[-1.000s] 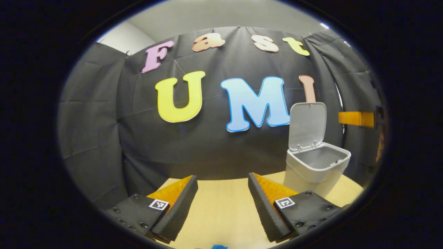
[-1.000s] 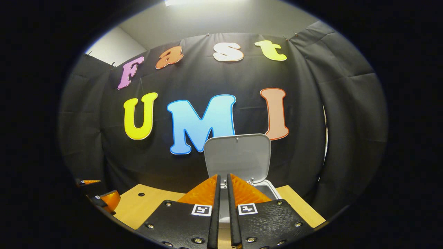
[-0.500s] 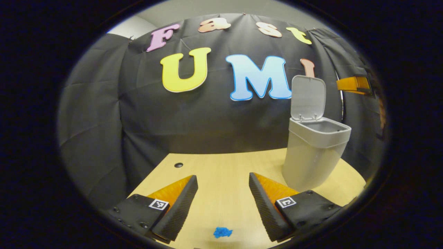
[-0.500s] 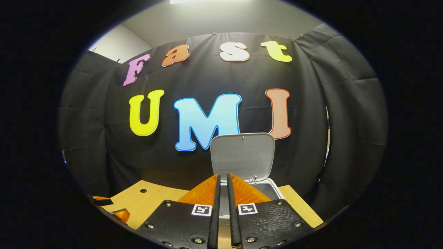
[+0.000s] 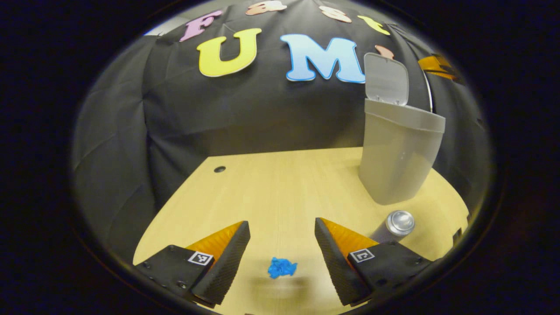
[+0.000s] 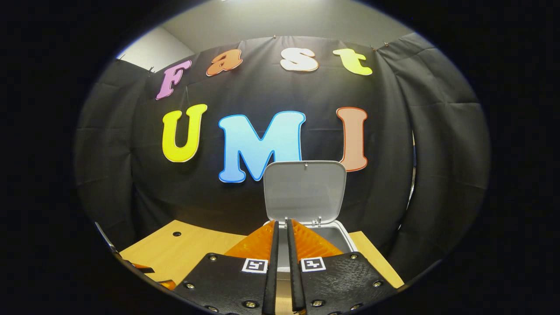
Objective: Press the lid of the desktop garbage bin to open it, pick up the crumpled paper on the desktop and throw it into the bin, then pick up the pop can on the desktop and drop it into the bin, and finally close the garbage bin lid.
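Left gripper (image 5: 282, 245), jaws wide and empty, hangs over the paper (image 5: 282, 267) at 6 o'clock, can (image 5: 392, 226) at 3, bin (image 5: 396, 159) open at 2; right gripper (image 6: 280, 258) nearly closed, empty; a shallow pinch may flick the paper away.

Occlusions and cut-offs in the left and right gripper views

In the right gripper view, the right gripper (image 6: 282, 258) has its fingers nearly together in front of the garbage bin (image 6: 339, 238), hiding most of its opening and all of its body; the contents cannot be determined. In the left gripper view, the pop can (image 5: 393, 226) is partly covered by a finger (image 5: 337, 258), the crumpled paper (image 5: 281, 267) is too small to resolve, and the other gripper (image 5: 435, 65) is cut off at the picture's edge.
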Tool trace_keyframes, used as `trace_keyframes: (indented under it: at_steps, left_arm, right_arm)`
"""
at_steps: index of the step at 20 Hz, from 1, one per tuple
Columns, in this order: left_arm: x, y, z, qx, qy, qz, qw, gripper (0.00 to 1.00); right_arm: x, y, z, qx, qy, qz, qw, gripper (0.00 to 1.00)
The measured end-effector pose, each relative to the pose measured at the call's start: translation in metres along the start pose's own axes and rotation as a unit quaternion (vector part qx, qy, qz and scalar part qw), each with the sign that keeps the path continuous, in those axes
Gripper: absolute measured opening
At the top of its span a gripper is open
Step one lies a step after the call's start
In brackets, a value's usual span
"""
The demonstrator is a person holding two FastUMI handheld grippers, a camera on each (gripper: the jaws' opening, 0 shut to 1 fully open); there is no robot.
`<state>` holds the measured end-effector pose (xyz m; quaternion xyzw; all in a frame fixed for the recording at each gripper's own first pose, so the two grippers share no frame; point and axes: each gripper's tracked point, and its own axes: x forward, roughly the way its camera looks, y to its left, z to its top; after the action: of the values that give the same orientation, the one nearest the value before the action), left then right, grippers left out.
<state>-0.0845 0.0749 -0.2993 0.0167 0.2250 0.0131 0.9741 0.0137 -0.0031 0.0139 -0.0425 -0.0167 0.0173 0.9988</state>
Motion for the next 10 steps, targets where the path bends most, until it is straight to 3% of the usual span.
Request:
trace_keyframes:
  at_steps: [10]
  left_arm:
    - [0.025, -0.003, -0.084, -0.013, 0.093, -0.008, 0.996, 0.99]
  right_arm:
    - [-0.006, -0.009, -0.019, -0.004, 0.024, -0.012, 1.000, 0.13]
